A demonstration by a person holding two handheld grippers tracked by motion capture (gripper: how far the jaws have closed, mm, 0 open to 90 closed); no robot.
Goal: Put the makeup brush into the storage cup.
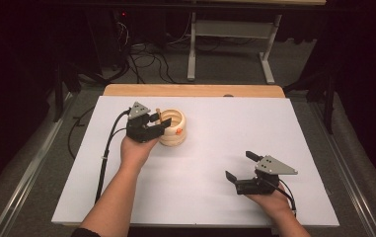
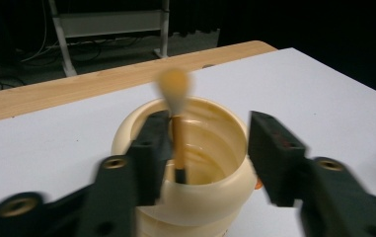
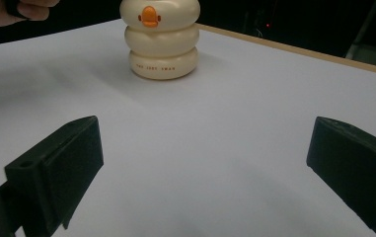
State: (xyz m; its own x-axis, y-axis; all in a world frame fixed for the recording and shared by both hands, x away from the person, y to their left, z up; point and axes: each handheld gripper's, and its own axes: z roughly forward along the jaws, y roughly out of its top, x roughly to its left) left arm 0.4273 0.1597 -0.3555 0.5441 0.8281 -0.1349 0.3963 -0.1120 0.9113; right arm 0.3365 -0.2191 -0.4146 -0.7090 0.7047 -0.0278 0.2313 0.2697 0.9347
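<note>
The brush (image 2: 175,123) is leaning inside the cream holder (image 1: 172,127) at the worktop's (image 1: 235,148) left, beside the left gripper's (image 1: 160,120) released fingers, so it is risking tipping over if bumped, while the right gripper (image 1: 238,166) is resting open, well apart.

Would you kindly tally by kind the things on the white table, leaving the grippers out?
Cream ring-shaped holder with an orange beak: 1
Brush with an orange handle, standing in the holder beside the left gripper's jaw: 1
Total: 2
</note>
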